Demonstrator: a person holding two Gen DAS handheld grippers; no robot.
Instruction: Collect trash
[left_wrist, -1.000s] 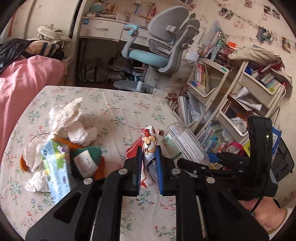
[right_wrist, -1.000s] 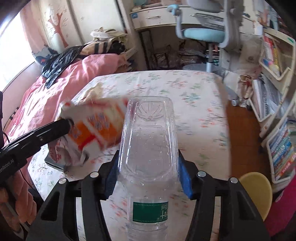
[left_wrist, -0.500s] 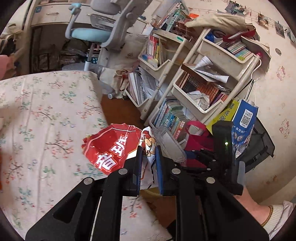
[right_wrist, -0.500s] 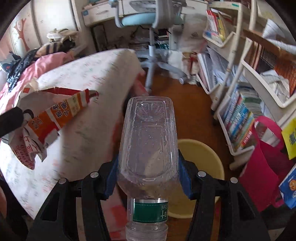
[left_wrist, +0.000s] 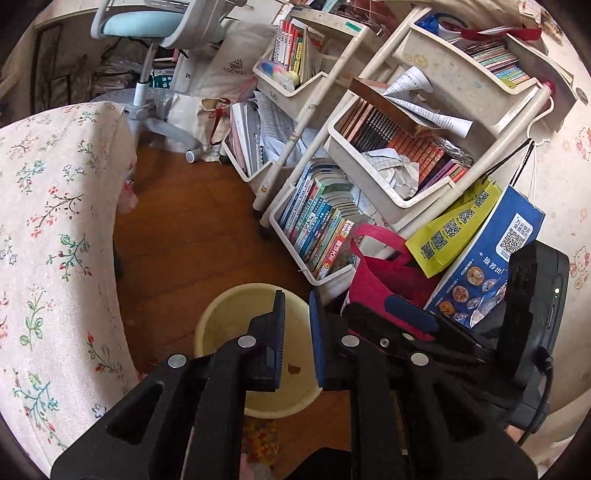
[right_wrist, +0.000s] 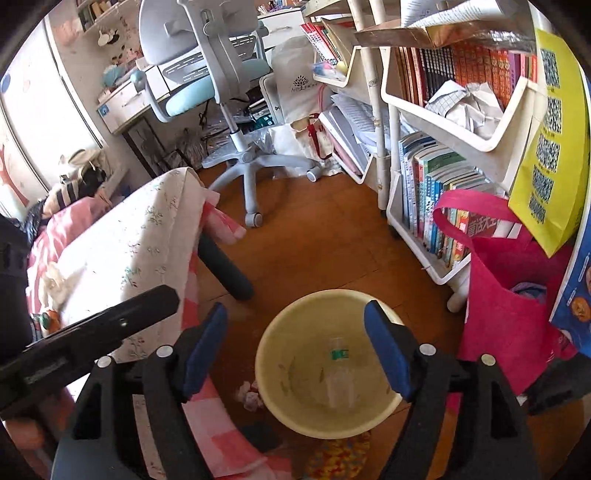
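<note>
Jaws of the right gripper (right_wrist: 295, 309) just spread wide, empty, above the yellow bin (right_wrist: 284, 373); bottle (right_wrist: 338, 374) already lying inside. Left gripper (left_wrist: 297, 300) jaws nearly closed, nothing seen between them. Left to collect, judging by the mess: tissues (right_wrist: 55, 280) on the counter (right_wrist: 147, 229), crumpled scrap (right_wrist: 251, 397) on the floor beside the bin.

A grey swivel chair (right_wrist: 218, 74) stands near book-filled shelves (right_wrist: 454, 122) and a pink bag (right_wrist: 509, 306).
</note>
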